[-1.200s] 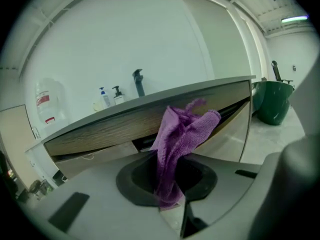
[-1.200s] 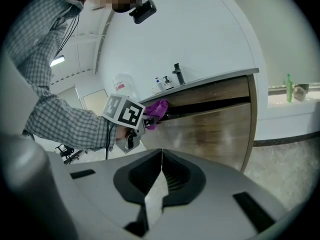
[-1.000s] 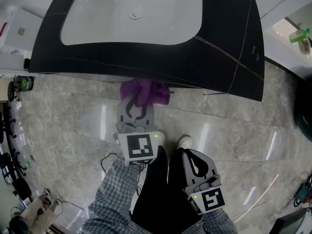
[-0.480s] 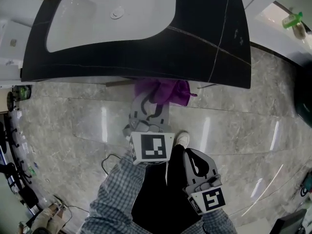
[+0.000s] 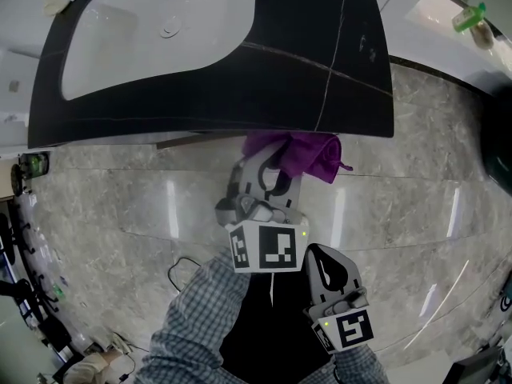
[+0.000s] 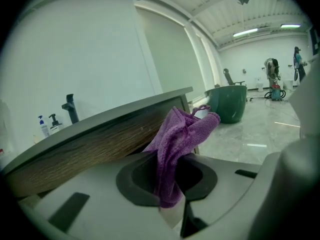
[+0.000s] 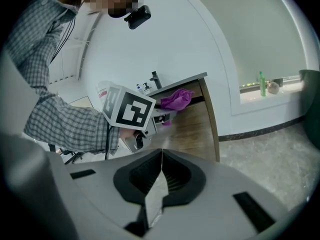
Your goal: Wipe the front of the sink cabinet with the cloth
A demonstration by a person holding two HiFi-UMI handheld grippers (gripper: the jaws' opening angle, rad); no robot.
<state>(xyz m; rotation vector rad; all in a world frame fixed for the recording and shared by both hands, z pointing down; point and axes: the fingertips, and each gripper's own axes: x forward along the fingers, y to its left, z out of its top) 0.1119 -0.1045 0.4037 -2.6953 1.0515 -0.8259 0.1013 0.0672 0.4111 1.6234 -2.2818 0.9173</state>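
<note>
A purple cloth [image 5: 298, 152] is clamped in my left gripper [image 5: 268, 170], bunched just below the dark counter's front edge [image 5: 240, 122]. In the left gripper view the cloth [image 6: 177, 144] rises from the shut jaws and presses against the wood-grain cabinet front [image 6: 85, 151] near its right corner. The right gripper view shows the cloth [image 7: 176, 99] high on the cabinet front [image 7: 192, 126]. My right gripper [image 5: 326, 272] hangs low by the person's legs, shut and holding nothing; its jaws [image 7: 159, 181] meet along a thin line.
A white basin [image 5: 160, 30] is set in the black counter. A tap [image 6: 69, 108] and soap bottles [image 6: 47, 124] stand on the counter's far side. Marble floor [image 5: 416, 206] spreads around. A large green tub [image 6: 229, 101] stands on the floor to the right. A green bottle [image 5: 470, 16] sits on a ledge.
My left gripper and the purple cloth have slid rightward along the cabinet front, toward its right corner. The right gripper has stayed low by the legs.
</note>
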